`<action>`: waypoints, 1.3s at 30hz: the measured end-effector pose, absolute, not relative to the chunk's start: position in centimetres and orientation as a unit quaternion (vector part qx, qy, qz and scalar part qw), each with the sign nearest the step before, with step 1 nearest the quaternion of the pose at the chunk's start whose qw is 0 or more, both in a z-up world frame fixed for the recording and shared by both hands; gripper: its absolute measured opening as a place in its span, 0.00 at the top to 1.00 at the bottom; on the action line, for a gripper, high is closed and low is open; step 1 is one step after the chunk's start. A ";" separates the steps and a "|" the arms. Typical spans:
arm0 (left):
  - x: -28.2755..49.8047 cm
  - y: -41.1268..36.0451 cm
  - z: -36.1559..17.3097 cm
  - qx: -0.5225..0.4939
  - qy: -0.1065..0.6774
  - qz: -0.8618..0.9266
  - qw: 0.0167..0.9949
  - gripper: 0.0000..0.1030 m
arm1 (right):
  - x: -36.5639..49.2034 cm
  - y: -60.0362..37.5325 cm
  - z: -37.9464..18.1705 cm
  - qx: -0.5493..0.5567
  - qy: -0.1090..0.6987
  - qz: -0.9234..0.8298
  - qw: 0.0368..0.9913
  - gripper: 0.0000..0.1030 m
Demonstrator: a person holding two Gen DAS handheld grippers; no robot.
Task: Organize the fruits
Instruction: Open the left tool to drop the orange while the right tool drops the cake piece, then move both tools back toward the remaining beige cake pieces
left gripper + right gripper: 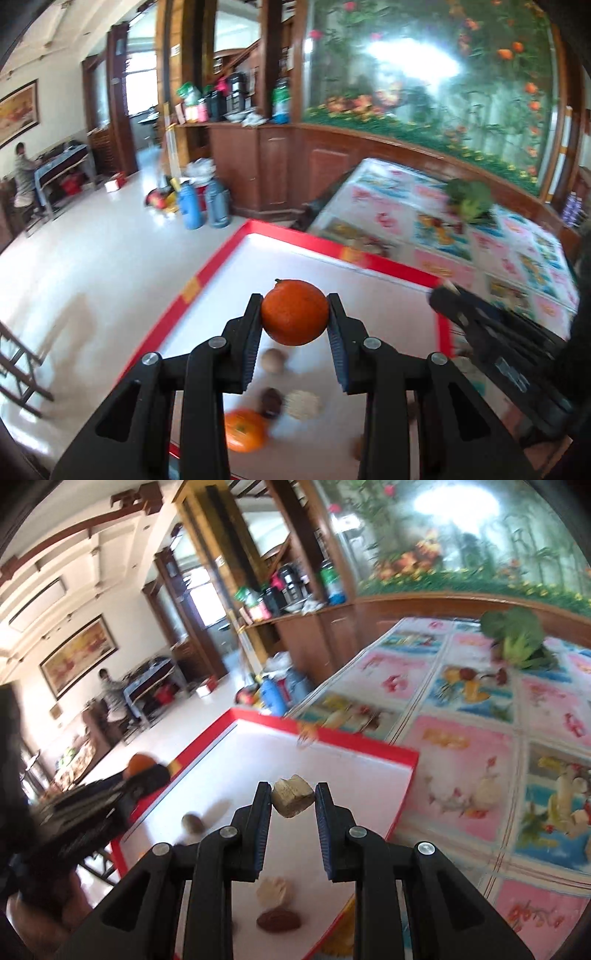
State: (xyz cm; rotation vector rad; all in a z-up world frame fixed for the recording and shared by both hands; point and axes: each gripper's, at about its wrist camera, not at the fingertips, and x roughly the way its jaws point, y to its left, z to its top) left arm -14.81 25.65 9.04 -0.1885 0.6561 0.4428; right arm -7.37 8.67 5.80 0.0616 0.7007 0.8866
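The orange (294, 312), round with a dimpled skin and a small stalk nub, sits clamped between the two black fingers of the left gripper (295, 325), held in the air above the white tray (236, 295). The ribbed blue pads (339, 354) press its sides. The tray is a flat white board with a raised red rim; its far corner points toward the tiled floor.

The left wrist view alone shows what lies under the raised orange: a second orange (244, 430) near the tray's near edge, a dull round brown fruit (274, 360), a dark wrinkled date (271, 402) and a pale crumbly lump (303, 404) just beside the date. All are blurred. The right gripper (443, 291) enters this view from the right, over the tray's right edge, though its jaws cannot be read from here.

The right wrist view shows the right gripper closed on a tan, blocky chunk (293, 795) with rough, broken faces, held above the tray's middle. Below it lie a pale lump and a glossy brown date near the tray's near edge, and the round brown fruit toward the left edge. The left gripper with its orange appears at the left, over the tray's left rim.

Beyond the tray's right edge, a glossy patterned cloth (461, 775) with pink and blue squares covers the tabletop, and a green broccoli head (517, 635) rests near its far edge.
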 end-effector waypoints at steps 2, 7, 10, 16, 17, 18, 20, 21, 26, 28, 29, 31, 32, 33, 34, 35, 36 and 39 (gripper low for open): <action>-14.3 26.5 8.4 -0.095 0.333 0.229 0.910 0.65 | -7.7 8.5 5.2 0.019 0.346 0.427 0.835 0.78; -12.8 26.8 7.0 -0.092 0.358 0.238 0.898 0.65 | -8.0 9.2 4.3 0.006 0.373 0.427 0.824 0.78; -12.2 26.5 6.4 -0.089 0.368 0.235 0.895 0.65 | -8.4 9.7 4.0 -0.010 0.376 0.427 0.822 0.78; -12.0 26.5 5.1 -0.085 0.394 0.235 0.884 0.64 | -8.0 9.8 3.6 -0.017 0.387 0.418 0.822 0.78; -12.0 26.5 4.9 -0.087 0.397 0.235 0.883 0.64 | -7.9 9.9 3.4 -0.018 0.391 0.416 0.821 0.77; -12.1 26.6 4.8 -0.086 0.398 0.235 0.882 0.64 | -7.7 10.0 3.2 -0.019 0.395 0.413 0.820 0.77; -12.1 26.6 4.8 -0.083 0.399 0.238 0.882 0.62 | -7.6 10.1 3.1 -0.022 0.397 0.411 0.820 0.77; -12.2 26.6 4.8 -0.085 0.399 0.237 0.881 0.56 | -7.6 10.1 3.1 -0.024 0.398 0.411 0.820 0.77; -12.7 26.9 5.2 -0.090 0.392 0.246 0.882 0.32 | -7.5 10.0 3.3 -0.016 0.400 0.415 0.817 0.50; -13.1 27.1 5.4 -0.095 0.387 0.250 0.882 0.27 | -7.5 9.4 4.0 -0.004 0.388 0.414 0.824 0.43; -13.2 27.2 5.5 -0.097 0.386 0.253 0.882 0.25 | -7.5 9.0 4.3 0.002 0.382 0.411 0.828 0.37; -13.4 27.5 5.6 -0.102 0.385 0.258 0.880 0.22 | -7.2 8.0 4.9 0.024 0.367 0.400 0.840 0.33; -13.6 27.6 5.6 -0.105 0.384 0.260 0.880 0.22 | -7.0 7.6 5.2 0.032 0.360 0.391 0.846 0.32; -13.7 27.7 5.6 -0.106 0.384 0.261 0.879 0.22 | -6.8 7.1 5.3 0.040 0.356 0.380 0.853 0.31; -13.7 27.7 5.6 -0.106 0.385 0.262 0.878 0.21 | -6.4 6.7 5.4 0.049 0.355 0.369 0.858 0.31; -13.7 27.7 5.5 -0.106 0.387 0.263 0.877 0.20 | -5.9 6.3 5.4 0.059 0.358 0.359 0.860 0.31; -13.7 27.6 5.5 -0.106 0.388 0.263 0.877 0.20 | -5.5 5.9 5.3 0.070 0.361 0.347 0.863 0.31; -13.7 27.3 5.7 -0.103 0.390 0.264 0.876 0.16 | -3.8 4.9 4.7 0.096 0.386 0.307 0.864 0.30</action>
